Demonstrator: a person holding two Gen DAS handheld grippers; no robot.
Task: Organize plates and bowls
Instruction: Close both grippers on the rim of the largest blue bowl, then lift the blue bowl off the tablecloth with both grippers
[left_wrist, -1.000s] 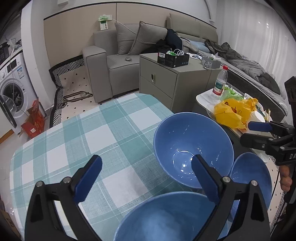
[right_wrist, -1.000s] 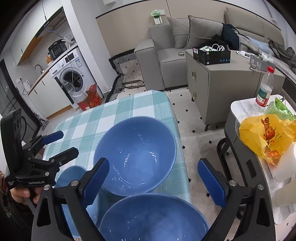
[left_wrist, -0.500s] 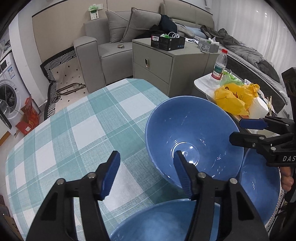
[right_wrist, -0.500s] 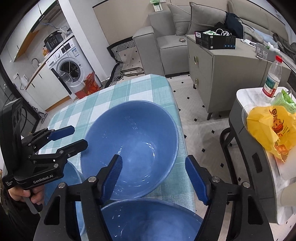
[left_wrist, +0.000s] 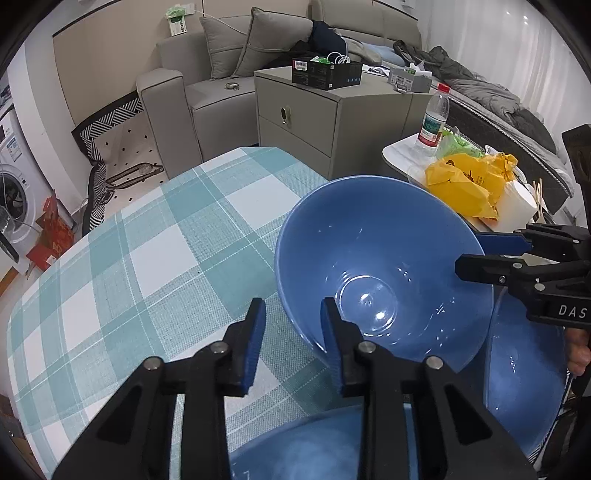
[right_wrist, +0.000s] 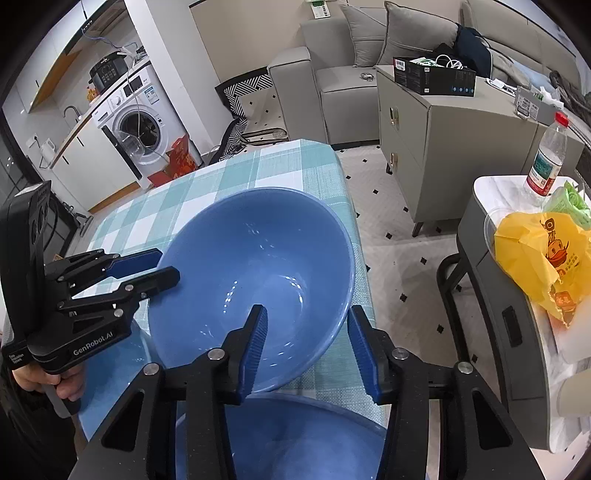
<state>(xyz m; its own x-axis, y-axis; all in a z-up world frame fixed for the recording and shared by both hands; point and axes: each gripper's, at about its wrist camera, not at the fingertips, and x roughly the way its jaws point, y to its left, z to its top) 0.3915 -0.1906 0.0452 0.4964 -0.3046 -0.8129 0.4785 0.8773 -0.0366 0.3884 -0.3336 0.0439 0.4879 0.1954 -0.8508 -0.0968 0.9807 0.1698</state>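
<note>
A large blue bowl (left_wrist: 384, 273) (right_wrist: 258, 273) stands on the teal checked tablecloth (left_wrist: 147, 258). My left gripper (left_wrist: 293, 343) straddles its near-left rim, one finger inside and one outside. Its jaws are closing, with a gap still showing at the rim. My right gripper (right_wrist: 309, 349) straddles the opposite rim the same way, jaws closing and still apart from the wall. Each gripper shows in the other's view: the right gripper (left_wrist: 469, 254) and the left gripper (right_wrist: 162, 266). Two more blue bowls sit close by, one under the grippers (left_wrist: 314, 443) (right_wrist: 295, 435), one beside it (left_wrist: 524, 387).
The table's edge (right_wrist: 354, 229) drops off just past the large bowl. Beyond it stands a side table (right_wrist: 491, 184) with a yellow bag (right_wrist: 546, 258) and a water bottle (right_wrist: 546, 158). A grey cabinet (left_wrist: 332, 122), a sofa and a washing machine (right_wrist: 140, 129) lie further back.
Both grippers came down onto the large bowl's rim and their jaws narrowed from wide open to a close straddle. The bowl itself has not shifted on the cloth.
</note>
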